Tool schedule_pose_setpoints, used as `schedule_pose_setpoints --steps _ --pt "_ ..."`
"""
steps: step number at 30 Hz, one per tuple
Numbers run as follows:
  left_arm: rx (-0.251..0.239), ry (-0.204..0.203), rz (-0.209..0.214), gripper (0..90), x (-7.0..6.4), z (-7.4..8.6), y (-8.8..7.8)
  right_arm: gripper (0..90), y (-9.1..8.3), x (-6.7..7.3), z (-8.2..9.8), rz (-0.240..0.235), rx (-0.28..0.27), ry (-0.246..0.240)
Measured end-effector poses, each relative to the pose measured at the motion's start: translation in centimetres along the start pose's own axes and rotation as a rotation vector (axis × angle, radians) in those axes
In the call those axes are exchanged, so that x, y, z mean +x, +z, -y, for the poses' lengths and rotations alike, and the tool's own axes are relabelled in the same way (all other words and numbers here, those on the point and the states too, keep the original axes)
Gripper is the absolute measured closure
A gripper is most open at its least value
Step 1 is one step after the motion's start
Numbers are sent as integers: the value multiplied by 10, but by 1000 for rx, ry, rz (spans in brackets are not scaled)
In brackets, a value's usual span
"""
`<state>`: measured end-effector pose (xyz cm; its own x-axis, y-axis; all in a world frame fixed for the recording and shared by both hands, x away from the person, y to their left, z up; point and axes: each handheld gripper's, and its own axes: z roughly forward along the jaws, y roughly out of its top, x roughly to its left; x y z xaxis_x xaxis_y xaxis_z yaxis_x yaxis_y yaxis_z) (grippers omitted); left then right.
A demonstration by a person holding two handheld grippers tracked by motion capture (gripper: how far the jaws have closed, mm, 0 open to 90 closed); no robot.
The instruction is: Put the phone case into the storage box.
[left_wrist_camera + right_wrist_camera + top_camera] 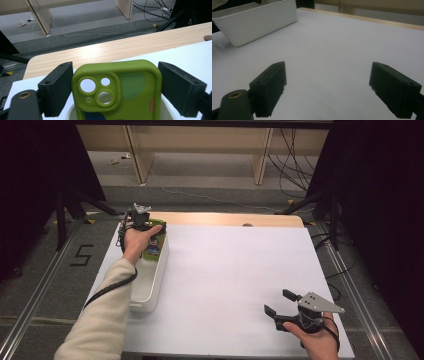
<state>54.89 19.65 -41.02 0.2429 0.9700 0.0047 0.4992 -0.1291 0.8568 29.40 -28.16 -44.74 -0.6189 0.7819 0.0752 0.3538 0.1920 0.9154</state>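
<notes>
1. A white-covered table (225, 285) spans the centre of the high view, a strip of bare wood along its far edge.
2. A long white plastic bin (150, 285) sits at the left of the high view, running toward the upper left; in the right gripper view it lies in the upper left corner.
3. The right gripper (278, 305) rests low at the lower right of the high view, held in a hand, its jaws spread wide over bare white surface with nothing between them.
4. The left gripper (150, 227) hovers at the far end of the bin, upper left, jaws closed against both edges of the case.
5. A green phone case (117, 92), camera cut-outs at its upper left, stands upright in that grip, lower centre of the left gripper view, above the bin's rim.
</notes>
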Motion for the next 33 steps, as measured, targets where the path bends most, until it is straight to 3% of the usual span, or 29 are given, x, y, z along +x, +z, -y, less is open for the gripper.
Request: schedule_pose_setpoints --steps 18,33 --pt "-7 -18 7 140 1 0 -1 153 0 0 0 -3 6 0" --pt "-32 -35 19 7 1 -5 -5 153 0 0 0 2 6 1"
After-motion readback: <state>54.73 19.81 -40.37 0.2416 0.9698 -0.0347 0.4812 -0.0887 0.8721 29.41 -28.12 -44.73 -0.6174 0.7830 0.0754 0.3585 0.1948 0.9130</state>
